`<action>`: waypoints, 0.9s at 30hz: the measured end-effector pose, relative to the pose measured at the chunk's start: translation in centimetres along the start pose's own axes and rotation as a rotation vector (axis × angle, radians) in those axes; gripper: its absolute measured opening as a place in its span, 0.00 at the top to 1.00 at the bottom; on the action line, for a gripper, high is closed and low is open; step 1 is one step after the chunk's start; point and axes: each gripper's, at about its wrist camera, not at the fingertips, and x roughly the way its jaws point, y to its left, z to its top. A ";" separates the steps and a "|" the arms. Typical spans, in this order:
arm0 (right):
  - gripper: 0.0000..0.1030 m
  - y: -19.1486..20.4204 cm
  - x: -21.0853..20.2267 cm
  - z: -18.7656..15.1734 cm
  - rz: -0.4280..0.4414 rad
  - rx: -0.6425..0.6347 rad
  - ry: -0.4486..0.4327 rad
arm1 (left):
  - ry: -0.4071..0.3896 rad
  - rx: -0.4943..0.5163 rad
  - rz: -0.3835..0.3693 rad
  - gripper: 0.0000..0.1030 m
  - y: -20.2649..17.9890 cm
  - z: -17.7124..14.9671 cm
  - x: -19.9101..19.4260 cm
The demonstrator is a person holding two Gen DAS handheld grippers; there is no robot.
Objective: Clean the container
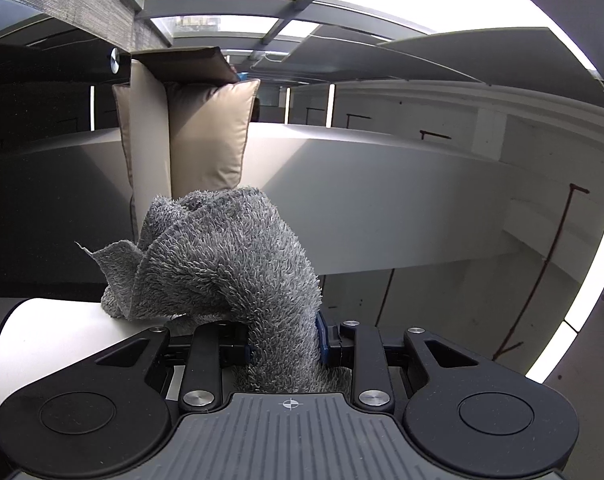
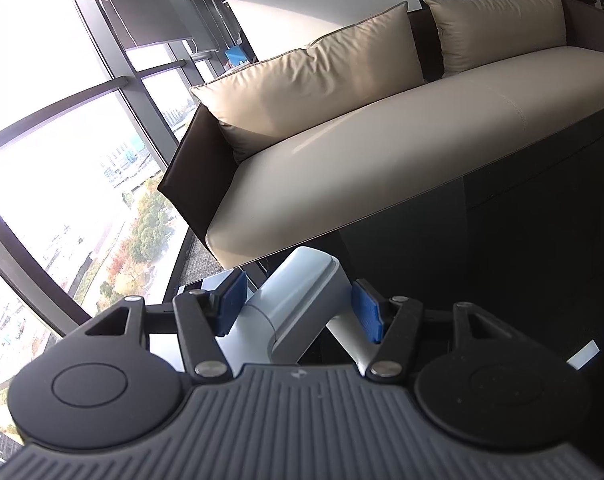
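Note:
In the left wrist view my left gripper (image 1: 282, 344) is shut on a fluffy grey cloth (image 1: 230, 256). The cloth bunches forward over the fingers, and its lower left fold rests on the rounded white container (image 1: 54, 340). In the right wrist view my right gripper (image 2: 300, 310) is shut on a pale grey angled part of the container (image 2: 298, 300), which looks like a handle. The blue pads (image 2: 367, 312) press it from both sides. The gripper body hides most of the container; only white patches show beneath.
A beige sofa (image 2: 381, 160) with tan cushions (image 2: 313, 80) stands close ahead, and one cushion (image 1: 210, 136) shows tilted in the left wrist view. A dark glossy table (image 2: 521, 240) lies to the right. Tall windows (image 2: 62, 160) fill the left side.

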 end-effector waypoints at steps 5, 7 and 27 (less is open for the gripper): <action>0.41 0.2 0.0 -0.2 0.014 -0.021 -0.001 | -0.012 -0.022 0.087 0.76 1.1 -0.1 0.2; 0.41 0.5 -0.1 -0.4 0.003 -0.047 -0.010 | -0.012 -0.032 0.104 0.76 1.3 0.1 0.2; 0.41 1.9 0.7 -0.1 0.069 -0.156 0.024 | -0.030 -0.088 0.347 0.76 3.0 2.3 -1.5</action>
